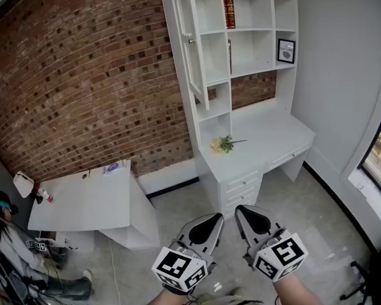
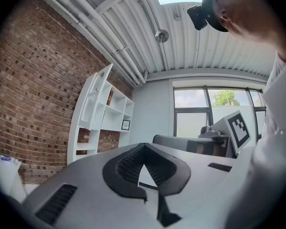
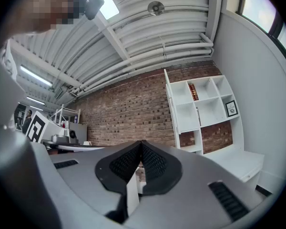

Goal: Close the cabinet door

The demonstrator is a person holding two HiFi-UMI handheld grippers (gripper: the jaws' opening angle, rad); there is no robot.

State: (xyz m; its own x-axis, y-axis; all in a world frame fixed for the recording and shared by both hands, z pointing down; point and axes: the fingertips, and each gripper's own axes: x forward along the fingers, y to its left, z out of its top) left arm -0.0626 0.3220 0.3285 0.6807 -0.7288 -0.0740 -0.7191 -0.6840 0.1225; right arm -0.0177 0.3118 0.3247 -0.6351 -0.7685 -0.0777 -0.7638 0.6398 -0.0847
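Left gripper (image 1: pixel 213 220) and right gripper (image 1: pixel 243 210) jaws pressed together; only head view shows the flowers (image 1: pixel 222 145).

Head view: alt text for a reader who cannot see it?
A white cabinet door stands open on a shelf-and-desk unit against a brick wall. Low in the frame, the left gripper and right gripper are shut and empty, well short of it.
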